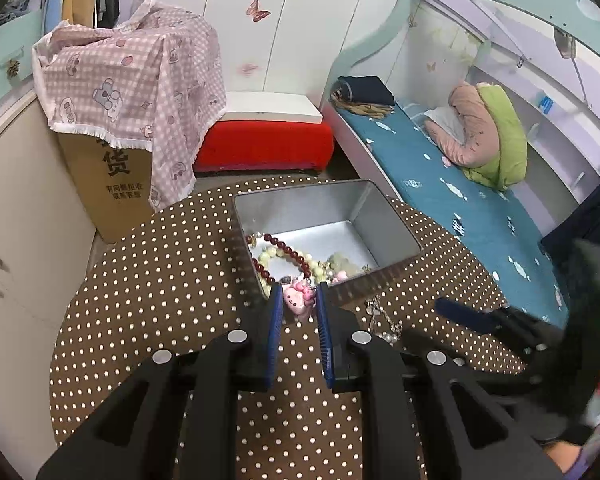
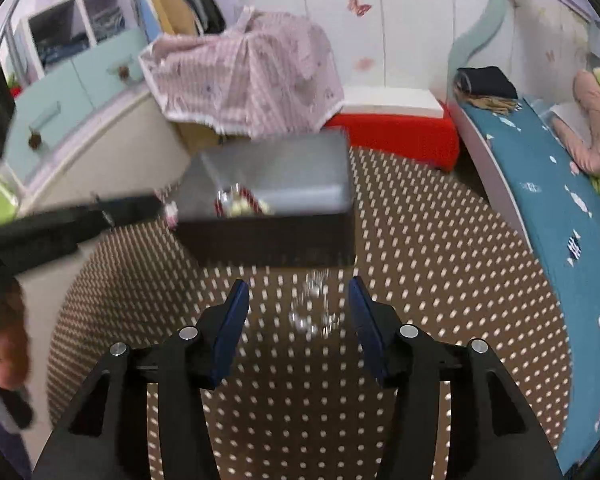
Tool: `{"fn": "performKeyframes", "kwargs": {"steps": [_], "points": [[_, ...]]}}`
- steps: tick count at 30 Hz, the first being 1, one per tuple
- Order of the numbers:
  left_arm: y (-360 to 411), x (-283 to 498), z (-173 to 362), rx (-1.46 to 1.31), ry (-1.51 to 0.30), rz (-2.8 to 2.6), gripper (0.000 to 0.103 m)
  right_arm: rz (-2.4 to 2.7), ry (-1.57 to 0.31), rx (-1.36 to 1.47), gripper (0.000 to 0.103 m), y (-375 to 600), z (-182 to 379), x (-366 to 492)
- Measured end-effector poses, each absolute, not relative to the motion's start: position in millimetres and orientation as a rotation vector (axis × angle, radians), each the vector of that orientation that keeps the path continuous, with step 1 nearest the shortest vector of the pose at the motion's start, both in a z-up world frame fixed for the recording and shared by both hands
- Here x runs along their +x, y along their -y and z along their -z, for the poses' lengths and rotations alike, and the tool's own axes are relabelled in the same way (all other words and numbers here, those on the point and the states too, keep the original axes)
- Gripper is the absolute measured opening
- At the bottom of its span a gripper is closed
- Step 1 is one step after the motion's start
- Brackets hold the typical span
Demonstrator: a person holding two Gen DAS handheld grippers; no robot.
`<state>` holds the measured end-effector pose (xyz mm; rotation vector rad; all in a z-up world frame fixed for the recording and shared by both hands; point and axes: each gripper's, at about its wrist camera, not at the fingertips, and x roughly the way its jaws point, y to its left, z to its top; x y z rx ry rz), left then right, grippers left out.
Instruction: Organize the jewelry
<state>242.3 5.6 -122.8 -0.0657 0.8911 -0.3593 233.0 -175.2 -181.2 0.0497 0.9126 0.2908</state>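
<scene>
A silver metal tin [image 1: 384, 216] stands open on the polka-dot table [image 1: 160, 300]. Inside lie a dark red bead bracelet [image 1: 288, 250] and pale green beads [image 1: 324, 270]. My left gripper [image 1: 298, 298] is shut on a pink cat charm [image 1: 296, 300] at the tin's near rim. A clear bead necklace [image 1: 384, 320] lies on the table beside the tin. In the right wrist view, my right gripper [image 2: 298, 298] is open and empty, above the clear bead necklace [image 2: 312, 312], in front of the tin [image 2: 268, 188]. The view is blurred.
A cardboard box under a pink checked cloth [image 1: 132, 80] stands behind the table. A red stool [image 1: 264, 144] with a white box sits behind it. A bed with a teal sheet [image 1: 460, 188] runs along the right. White cabinets [image 1: 16, 216] are at the left.
</scene>
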Motion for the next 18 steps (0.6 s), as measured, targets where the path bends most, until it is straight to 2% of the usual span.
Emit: {"fn": "performKeyframes", "kwargs": {"steps": [6,8,9,12,13,18], "points": [[-6,233,124,-0.071,-0.893,0.365,0.015,-0.267,-0.917,-0.033,0.050,163,204,236],[-7,232,125,-0.069,-0.894,0.366,0.015,-0.263,-0.922,-0.063,0.044,159,208,238],[-8,232,125,-0.068,-0.895,0.365,0.015,-0.266,-0.931,-0.071,0.035,157,211,239],[-9,232,125,-0.072,-0.896,0.363,0.015,-0.248,-0.923,-0.120,0.022,154,214,238],[-9,232,124,-0.073,-0.895,0.364,0.015,-0.248,-0.927,-0.113,0.010,155,214,239],[-10,233,122,-0.078,-0.889,0.369,0.015,-0.252,-0.925,-0.062,0.010,169,208,237]]}}
